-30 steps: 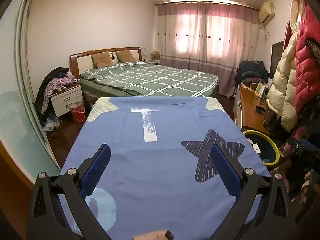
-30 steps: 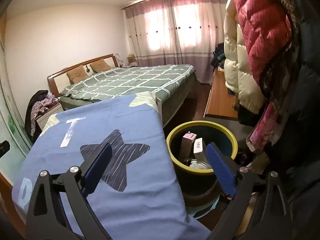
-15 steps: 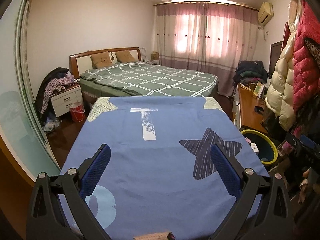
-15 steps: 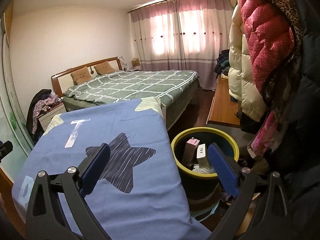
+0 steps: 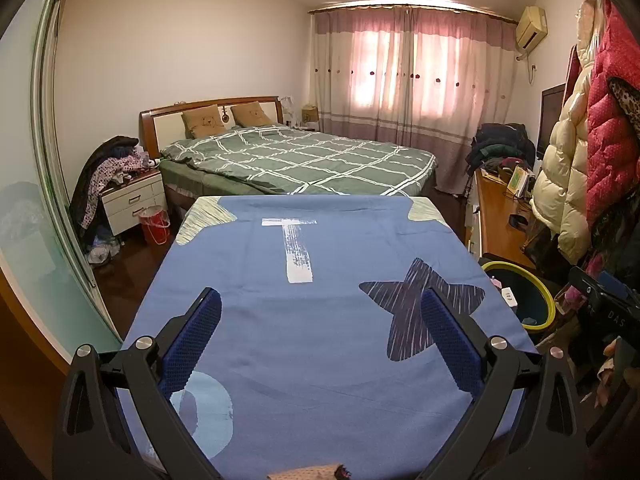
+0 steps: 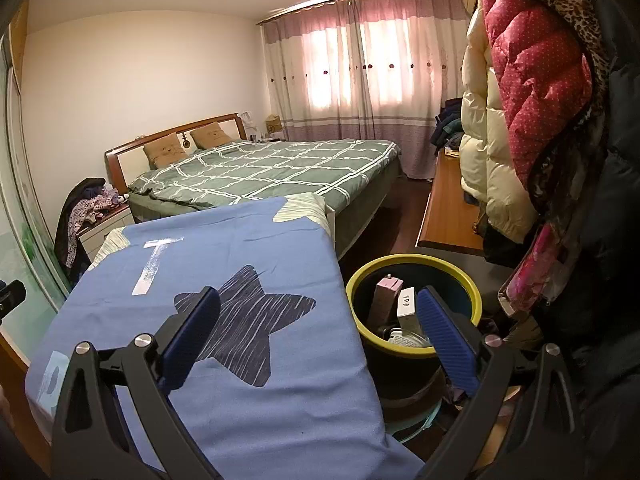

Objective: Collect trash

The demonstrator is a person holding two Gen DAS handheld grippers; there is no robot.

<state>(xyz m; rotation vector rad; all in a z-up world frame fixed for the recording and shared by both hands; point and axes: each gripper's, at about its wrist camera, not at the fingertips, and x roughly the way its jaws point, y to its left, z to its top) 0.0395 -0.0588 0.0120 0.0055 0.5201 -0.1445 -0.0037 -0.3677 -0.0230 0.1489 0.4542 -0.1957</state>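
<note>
A yellow-rimmed dark bin (image 6: 412, 264) stands on the floor to the right of a table under a blue cloth (image 6: 224, 320). Inside it I see a pink carton (image 6: 386, 294), a white box (image 6: 406, 306) and a round clear lid (image 6: 404, 338). My right gripper (image 6: 318, 330) hangs open over the table's right edge, its right finger in front of the bin, nothing held. My left gripper (image 5: 320, 334) is open above the blue cloth (image 5: 320, 280), empty. The bin (image 5: 520, 292) shows at the right of the left wrist view.
A bed with a green checked cover (image 5: 296, 160) lies beyond the table. A wooden desk (image 6: 448, 208) and hanging padded coats (image 6: 532, 80) crowd the right side. A nightstand (image 5: 134, 200) with clothes and a red bucket (image 5: 154, 224) stand at the left, by a glass sliding door (image 5: 32, 184).
Both grippers have drawn back and risen slightly, so table and bin look a little smaller and lower. Both stay open and empty.
</note>
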